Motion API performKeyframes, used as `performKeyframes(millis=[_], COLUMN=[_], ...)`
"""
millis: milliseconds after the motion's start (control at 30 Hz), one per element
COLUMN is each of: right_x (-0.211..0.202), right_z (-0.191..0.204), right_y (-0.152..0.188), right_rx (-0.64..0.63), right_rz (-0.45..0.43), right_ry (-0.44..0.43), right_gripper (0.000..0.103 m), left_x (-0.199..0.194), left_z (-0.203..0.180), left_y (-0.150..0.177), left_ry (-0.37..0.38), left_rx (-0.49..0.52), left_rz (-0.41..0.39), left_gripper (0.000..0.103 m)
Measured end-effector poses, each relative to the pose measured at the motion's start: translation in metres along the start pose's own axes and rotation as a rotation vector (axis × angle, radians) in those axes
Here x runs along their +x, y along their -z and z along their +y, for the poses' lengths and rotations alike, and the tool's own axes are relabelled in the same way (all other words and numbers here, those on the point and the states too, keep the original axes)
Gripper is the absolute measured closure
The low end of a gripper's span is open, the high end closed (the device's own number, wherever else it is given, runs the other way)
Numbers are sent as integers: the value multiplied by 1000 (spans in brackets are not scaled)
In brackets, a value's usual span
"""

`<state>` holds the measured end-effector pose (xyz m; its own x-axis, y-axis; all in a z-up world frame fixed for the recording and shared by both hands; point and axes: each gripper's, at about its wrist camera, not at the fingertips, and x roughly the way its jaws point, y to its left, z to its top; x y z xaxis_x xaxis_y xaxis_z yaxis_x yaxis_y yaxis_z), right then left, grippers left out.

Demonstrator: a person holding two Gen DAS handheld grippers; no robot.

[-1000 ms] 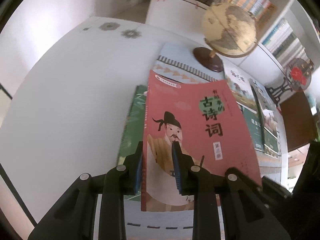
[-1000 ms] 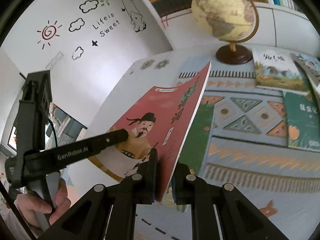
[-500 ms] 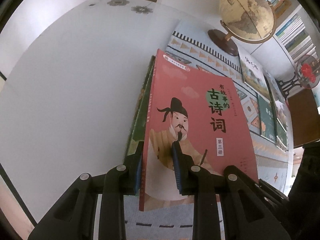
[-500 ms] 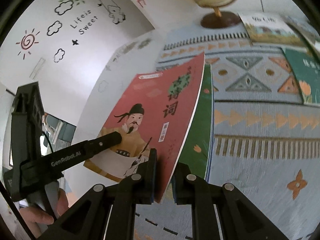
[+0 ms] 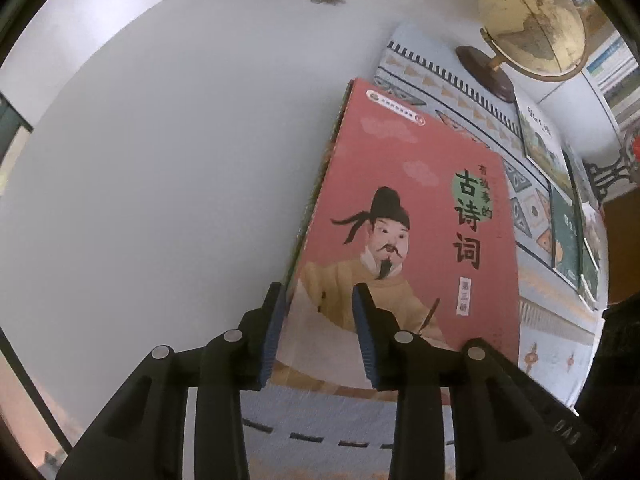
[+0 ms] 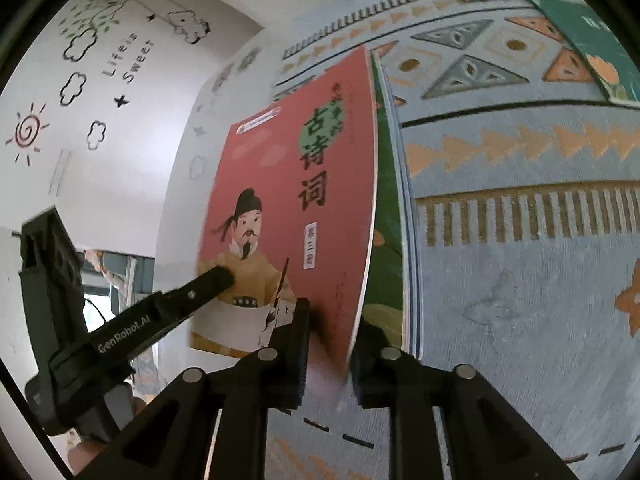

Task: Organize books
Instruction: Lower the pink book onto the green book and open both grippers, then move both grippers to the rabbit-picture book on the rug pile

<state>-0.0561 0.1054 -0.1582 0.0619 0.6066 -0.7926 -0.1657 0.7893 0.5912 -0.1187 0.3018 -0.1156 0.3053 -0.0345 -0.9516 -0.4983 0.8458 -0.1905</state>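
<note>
Atop green book [image 6: 386, 216], red book [image 5: 416, 216] lies lengthwise away; both grippers' fingers [image 5: 362, 332] opening.

A white desk [image 5: 160, 152] fills the scene, with small grey flower prints near its far edge. A pale blue patterned mat [image 6: 520, 240] with orange triangles and dashed borders covers part of the desk. A globe [image 5: 532, 28] on a dark wooden base stands at the mat's far end. Behind the globe, shelves [image 5: 616, 64] hold rows of book spines. The white wall [image 6: 100, 100] left of the desk carries drawings of a sun, clouds, a tree, a star, and the words "Life is Sweet". Below that wall, a window [image 6: 112, 280] lets in daylight.
</note>
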Motion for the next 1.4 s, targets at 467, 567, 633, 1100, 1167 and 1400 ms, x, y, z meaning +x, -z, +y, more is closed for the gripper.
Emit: performKeyframes(millis=[467,567,633,1100,1167,1400], right_x=[-50,-78,-98,-257,-266,-264], right_z=[-50,-77,-99,-282,-310,-359], right_y=[-21,-30,-38,-126,-141,-183], right_rx=[86,133,162,171,190,145], right_rz=[-17,-71,-106,-368,-375,-301], right_ry=[1,-2,11,221,224,271], right_gripper=[55,54,54,54,53,53], left_x=[-25,-26,-23,61,84,124], left_z=[-38,-74,-105,-365,-403,-457], left_y=[-23,-31,-36,-45,-42,-24], left_ry=[-35,-5,24,171,204,201], left_rx=[-9,32,73,383,413,445], left_rz=[-82,-92,-88,34,73,144], left_gripper=[71,69,69,68,68,66])
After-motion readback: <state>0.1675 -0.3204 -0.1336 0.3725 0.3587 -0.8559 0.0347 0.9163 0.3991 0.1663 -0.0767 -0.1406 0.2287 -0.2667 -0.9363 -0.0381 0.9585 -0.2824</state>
